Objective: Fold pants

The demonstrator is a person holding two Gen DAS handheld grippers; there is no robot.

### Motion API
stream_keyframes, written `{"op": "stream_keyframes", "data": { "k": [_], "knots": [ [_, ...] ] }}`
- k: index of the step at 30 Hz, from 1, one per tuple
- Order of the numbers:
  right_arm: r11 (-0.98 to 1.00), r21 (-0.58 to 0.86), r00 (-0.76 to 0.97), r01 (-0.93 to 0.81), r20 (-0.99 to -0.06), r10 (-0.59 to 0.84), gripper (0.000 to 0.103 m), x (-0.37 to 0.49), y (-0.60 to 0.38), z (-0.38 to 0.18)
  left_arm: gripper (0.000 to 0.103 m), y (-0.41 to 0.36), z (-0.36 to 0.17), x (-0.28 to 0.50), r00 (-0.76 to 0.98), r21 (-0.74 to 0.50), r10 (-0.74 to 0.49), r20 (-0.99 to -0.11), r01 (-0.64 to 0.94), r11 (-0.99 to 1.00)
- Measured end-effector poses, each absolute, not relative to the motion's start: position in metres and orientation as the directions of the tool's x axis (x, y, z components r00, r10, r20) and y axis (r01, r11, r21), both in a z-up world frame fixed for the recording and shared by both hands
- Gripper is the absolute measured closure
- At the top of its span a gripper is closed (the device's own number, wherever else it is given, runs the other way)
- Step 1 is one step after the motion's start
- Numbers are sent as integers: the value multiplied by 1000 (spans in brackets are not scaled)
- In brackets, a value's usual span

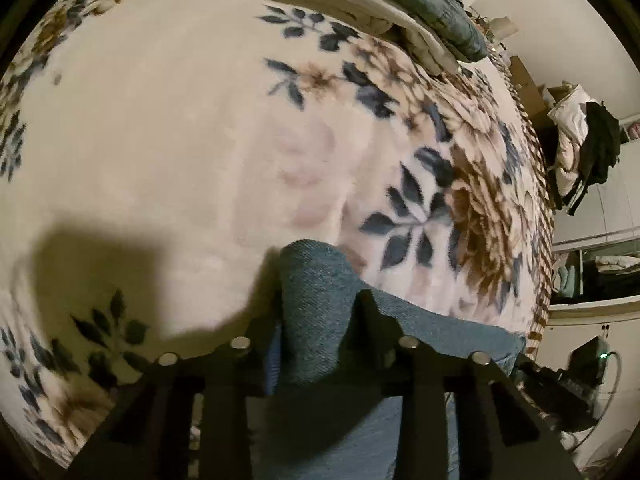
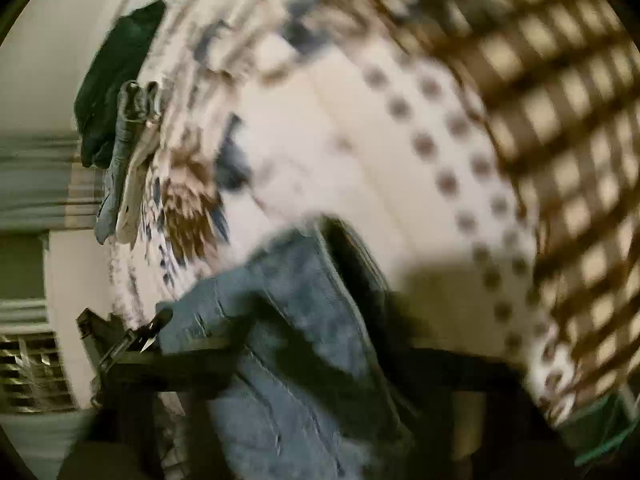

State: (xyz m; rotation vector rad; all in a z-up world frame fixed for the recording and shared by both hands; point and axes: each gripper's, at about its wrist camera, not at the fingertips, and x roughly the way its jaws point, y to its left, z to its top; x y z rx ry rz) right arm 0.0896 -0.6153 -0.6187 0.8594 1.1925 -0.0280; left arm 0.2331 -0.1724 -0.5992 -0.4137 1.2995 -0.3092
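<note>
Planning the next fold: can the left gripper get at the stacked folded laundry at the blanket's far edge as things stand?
Probably not: left gripper is shut on the blue denim pants; the folded laundry stack lies across the floral blanket.

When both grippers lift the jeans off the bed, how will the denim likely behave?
The jeans will probably hang limp: the fabric bunches into a soft fold in the left gripper. Likely heavy for cloth, given thick seams. The plush floral blanket may drag against them.

Pants on blanket — folded stack behind.
</note>
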Motion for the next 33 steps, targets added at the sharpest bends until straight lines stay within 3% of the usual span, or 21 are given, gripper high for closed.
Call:
{"op": "stream_keyframes", "data": {
  "k": [2, 3, 5, 10, 11, 12, 13, 14, 15, 16, 22, 24, 27, 29, 33],
  "knots": [
    [770, 475, 399, 425, -862, 312, 98, 97, -606, -605, 79, -168, -603, 238, 244, -444, -427, -871, -15, 896],
    [787, 438, 400, 434, -877, 267, 99, 99, -607, -601, 81, -166, -605, 241, 246, -442, -424, -872, -22, 897],
    [729, 483, 381, 486, -867, 320, 98, 101, -619, -616, 82, -161, -612, 248, 238, -441, -419, -876, -45, 896],
    [760, 486, 316, 432, -871, 377, 94, 103, -619, -615, 81, -155, -601, 246, 219, -472, -447, -867, -77, 878],
    [738, 503, 306, 449, -863, 402, 86, 97, -624, -614, 79, -154, -596, 243, 216, -474, -448, -868, -86, 876],
    [718, 518, 306, 465, -855, 419, 69, 88, -629, -611, 77, -151, -589, 236, 213, -477, -449, -868, -100, 873],
    [701, 528, 312, 479, -849, 426, 56, 76, -633, -608, 67, -150, -585, 231, 217, -486, -456, -863, -106, 868],
    [688, 534, 317, 490, -845, 430, 36, 63, -638, -606, 46, -148, -579, 224, 227, -495, -464, -856, -109, 862],
    [671, 544, 321, 505, -839, 438, 32, 49, -640, -606, 33, -146, -574, 216, 233, -504, -470, -851, -112, 857],
    [636, 551, 309, 540, -833, 460, 32, 32, -639, -612, 16, -146, -571, 205, 233, -531, -497, -836, -109, 840],
    [406, 579, 267, 707, -751, 604, 33, -28, -613, -677, 16, -161, -593, 163, 136, -546, -531, -836, -120, 829],
    [381, 594, 310, 709, -747, 588, 71, -33, -600, -682, 16, -169, -606, 155, 94, -520, -512, -854, -117, 846],
    [504, 513, 286, 695, -840, 462, 81, -30, -587, -665, 14, -173, -624, 147, 65, -462, -457, -887, -89, 883],
    [500, 487, 286, 716, -858, 427, 82, -35, -593, -663, 11, -173, -629, 145, 55, -470, -467, -882, -90, 878],
    [424, 568, 306, 706, -784, 540, 76, -37, -603, -680, 11, -171, -626, 147, 54, -469, -466, -883, -100, 878]
  ]
}}
